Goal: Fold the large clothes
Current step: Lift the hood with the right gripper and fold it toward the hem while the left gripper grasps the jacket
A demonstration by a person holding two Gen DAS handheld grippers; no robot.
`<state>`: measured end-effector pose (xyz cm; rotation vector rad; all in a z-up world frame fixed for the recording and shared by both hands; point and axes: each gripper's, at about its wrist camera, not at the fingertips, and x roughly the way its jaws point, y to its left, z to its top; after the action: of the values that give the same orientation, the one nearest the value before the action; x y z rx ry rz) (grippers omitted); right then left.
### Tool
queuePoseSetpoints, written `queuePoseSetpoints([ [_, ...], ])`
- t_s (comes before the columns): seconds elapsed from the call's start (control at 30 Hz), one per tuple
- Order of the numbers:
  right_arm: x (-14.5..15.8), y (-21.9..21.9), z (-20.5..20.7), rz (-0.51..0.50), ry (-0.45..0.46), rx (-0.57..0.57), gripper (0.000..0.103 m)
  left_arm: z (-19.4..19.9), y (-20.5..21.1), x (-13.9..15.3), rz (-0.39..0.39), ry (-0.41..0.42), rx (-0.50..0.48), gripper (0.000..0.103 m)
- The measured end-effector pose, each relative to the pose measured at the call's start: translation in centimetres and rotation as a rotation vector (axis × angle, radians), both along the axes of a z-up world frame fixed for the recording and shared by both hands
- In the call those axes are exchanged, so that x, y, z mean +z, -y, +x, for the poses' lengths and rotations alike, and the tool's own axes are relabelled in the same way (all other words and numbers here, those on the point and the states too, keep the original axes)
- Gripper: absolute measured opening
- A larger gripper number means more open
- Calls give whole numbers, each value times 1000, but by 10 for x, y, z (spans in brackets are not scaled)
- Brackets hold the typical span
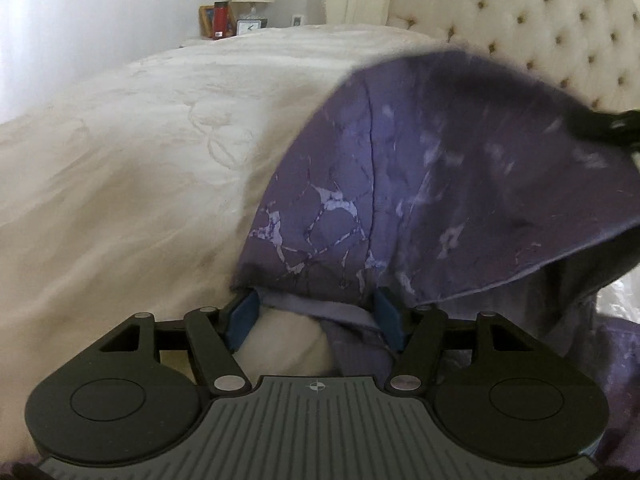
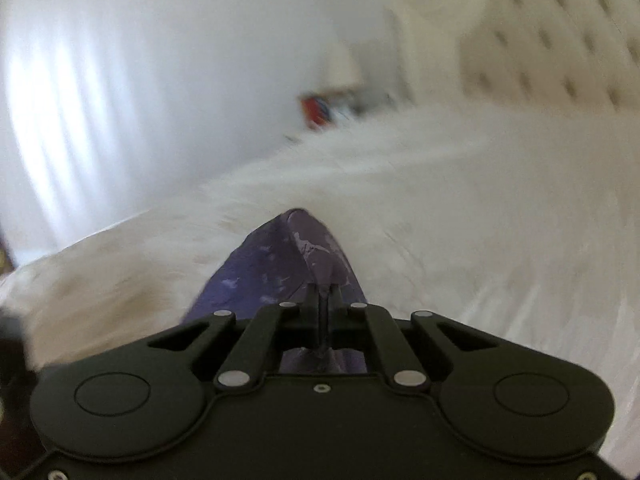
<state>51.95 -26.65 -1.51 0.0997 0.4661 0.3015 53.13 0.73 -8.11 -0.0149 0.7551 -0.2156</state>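
The left gripper (image 1: 316, 312) had its fingers spread, a hem of the purple marbled garment (image 1: 440, 184) lying loose between them. The right gripper (image 2: 323, 292) pinched a garment corner, fingers pressed together, above the white bed (image 1: 120, 184).

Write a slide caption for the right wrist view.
Right gripper shut on purple garment, lifted above the white bedspread.
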Motion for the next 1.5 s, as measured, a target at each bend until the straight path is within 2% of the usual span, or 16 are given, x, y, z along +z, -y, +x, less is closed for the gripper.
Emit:
queuePoseSetpoints([
  [0.2, 27, -11, -102, -92, 176, 203, 8, -38, -19, 18, 51, -46, 16, 62],
  [0.33, 16, -19, -161, -186, 169, 310, 8, -83, -46, 26, 1, -41, -2, 62],
  [0.4, 5, -23, -183, -240, 143, 350, 8, -103, -64, 27, -73, -59, -9, 62],
  [0.47, -9, -28, -200, -280, 101, 371, 9, -121, -85, 30, -201, -80, -18, 66],
  [0.6, -29, -26, -219, -302, 21, 361, 16, -151, -119, 36, -437, -97, -39, 96],
  [0.73, -34, -15, -224, -203, -79, 284, 22, -159, -134, 35, -598, -121, -25, 103],
  [0.8, -35, -4, -229, -137, -136, 245, 55, -159, -136, 32, -685, -126, -17, 103],
  [0.87, -37, 6, -226, -53, -171, 210, 65, -152, -136, 29, -761, -119, -19, 103],
  [0.93, -39, 18, -225, 17, -210, 184, 65, -149, -134, 27, -803, -106, -22, 103],
  [1.03, -47, 30, -219, 157, -272, 152, 72, -144, -122, 23, -763, -143, -14, 103],
  [1.23, -69, 42, -197, 474, -368, 111, 74, -143, -106, 5, -656, -197, 43, 103],
  [1.3, -74, 38, -191, 499, -375, 120, 74, -139, -101, 3, -658, -203, 29, 98],
  [1.33, -75, 34, -187, 502, -376, 124, 74, -137, -99, 2, -672, -215, 29, 88],
  [1.4, -78, 28, -181, 523, -380, 133, 75, -130, -94, 1, -701, -244, 29, 33],
  [1.47, -82, 22, -173, 567, -396, 129, 76, -128, -92, 4, -739, -228, 53, 13],
  [1.5, -83, 22, -169, 593, -400, 118, 77, -129, -93, 8, -753, -213, 60, 13],
])
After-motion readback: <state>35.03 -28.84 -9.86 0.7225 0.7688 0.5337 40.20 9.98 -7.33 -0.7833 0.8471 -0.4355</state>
